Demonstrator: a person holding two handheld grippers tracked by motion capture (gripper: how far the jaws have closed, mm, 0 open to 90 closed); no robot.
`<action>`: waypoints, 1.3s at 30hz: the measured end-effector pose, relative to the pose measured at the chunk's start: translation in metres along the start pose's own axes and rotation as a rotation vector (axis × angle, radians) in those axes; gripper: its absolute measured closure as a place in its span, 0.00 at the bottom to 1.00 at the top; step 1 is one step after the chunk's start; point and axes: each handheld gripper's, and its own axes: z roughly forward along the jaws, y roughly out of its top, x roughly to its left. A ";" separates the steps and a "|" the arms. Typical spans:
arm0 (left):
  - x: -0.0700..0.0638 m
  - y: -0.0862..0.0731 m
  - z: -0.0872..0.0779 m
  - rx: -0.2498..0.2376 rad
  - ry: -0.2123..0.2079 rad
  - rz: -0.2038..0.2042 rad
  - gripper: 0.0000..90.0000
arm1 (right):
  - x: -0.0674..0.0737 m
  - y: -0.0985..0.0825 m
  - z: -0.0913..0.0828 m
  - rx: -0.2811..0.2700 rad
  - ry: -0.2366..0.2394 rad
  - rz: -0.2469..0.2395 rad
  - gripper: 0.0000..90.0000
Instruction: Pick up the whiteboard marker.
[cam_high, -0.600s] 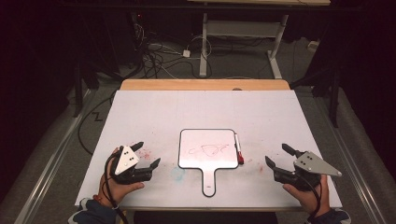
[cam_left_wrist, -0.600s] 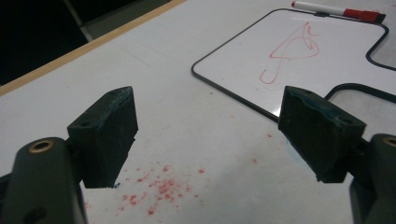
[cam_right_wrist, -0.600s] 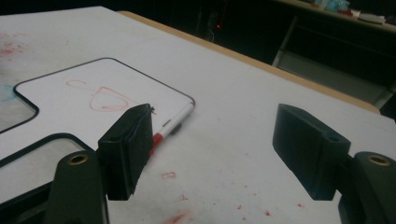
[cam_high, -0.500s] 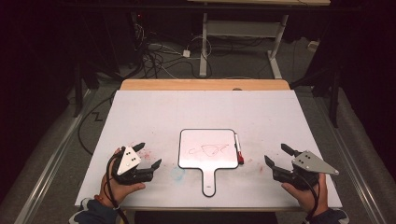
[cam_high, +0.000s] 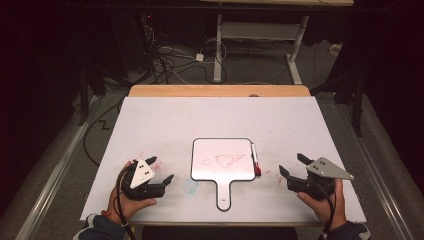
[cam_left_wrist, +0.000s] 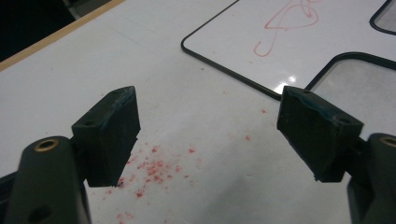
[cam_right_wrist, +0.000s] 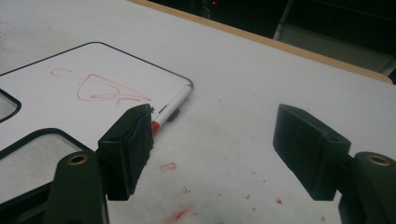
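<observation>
Little has changed: the left claw (cam_high: 159, 169) has drifted slightly outward, and both it and the right claw (cam_high: 292, 165) gape wide and empty. The whiteboard (cam_high: 222, 160) and marker (cam_high: 255, 159) lie untouched between them on the bench (cam_high: 200, 115).

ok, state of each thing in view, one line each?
whiteboard: flat on the table, handle toward the person, red scribble on it, not wiped.
marker: lying along the whiteboard's right edge, red cap on, untouched.
left gripper: jaws open, nothing between them, over red specks on the table.
right gripper: jaws open, nothing between them, right of the marker.
table: white top, red smudges near both grippers.
</observation>
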 end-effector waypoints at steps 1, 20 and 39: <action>-0.001 -0.001 0.000 0.008 -0.006 -0.011 0.22 | 0.000 0.001 0.002 0.003 0.005 0.000 0.31; -0.004 -0.004 0.006 0.066 0.018 0.032 0.23 | -0.012 0.026 0.076 0.349 0.239 0.189 0.43; -0.009 -0.004 0.007 0.088 0.006 0.068 0.22 | 0.001 0.024 0.120 0.536 0.316 0.283 0.63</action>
